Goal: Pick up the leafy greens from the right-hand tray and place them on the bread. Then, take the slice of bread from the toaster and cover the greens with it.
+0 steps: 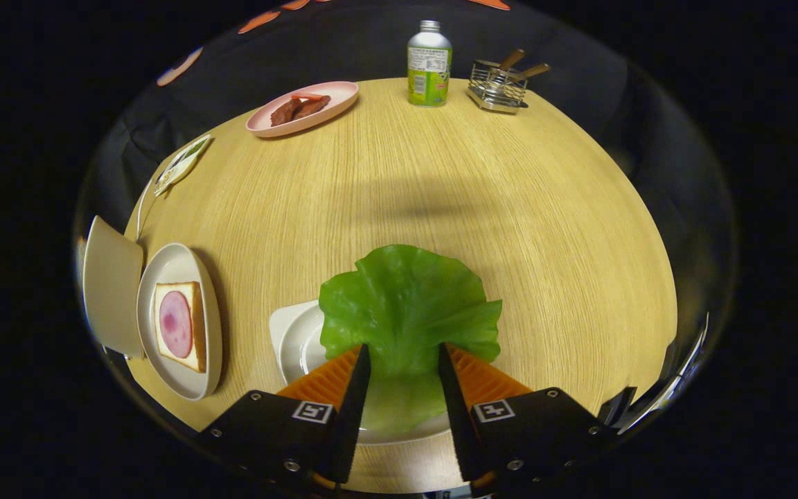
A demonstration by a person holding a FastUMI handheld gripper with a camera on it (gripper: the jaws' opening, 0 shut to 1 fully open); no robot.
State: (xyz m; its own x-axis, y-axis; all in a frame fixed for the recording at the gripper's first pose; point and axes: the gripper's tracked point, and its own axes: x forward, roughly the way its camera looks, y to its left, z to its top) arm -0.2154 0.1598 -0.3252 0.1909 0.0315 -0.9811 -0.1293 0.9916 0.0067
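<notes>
A broad green lettuce leaf (406,305) sits between my fingers, its pale stem end filling the gap. It fans out ahead of them over a white tray (295,339). My gripper (402,357) is shut on the leaf, and both orange fingers (333,378) press against its narrow part. To the left, a white oval plate (177,260) holds a slice of bread (194,326) topped with a round pink slice of ham (176,324). A beige flat-sided thing (111,284), perhaps the toaster, stands just beyond that plate at the table's left edge.
At the far side of the wooden table (510,208) are a pink plate (302,107) with dark red pieces, a green-labelled bottle (429,66) and a wire basket (498,84) with wooden handles. A small packet (181,165) lies at the left edge.
</notes>
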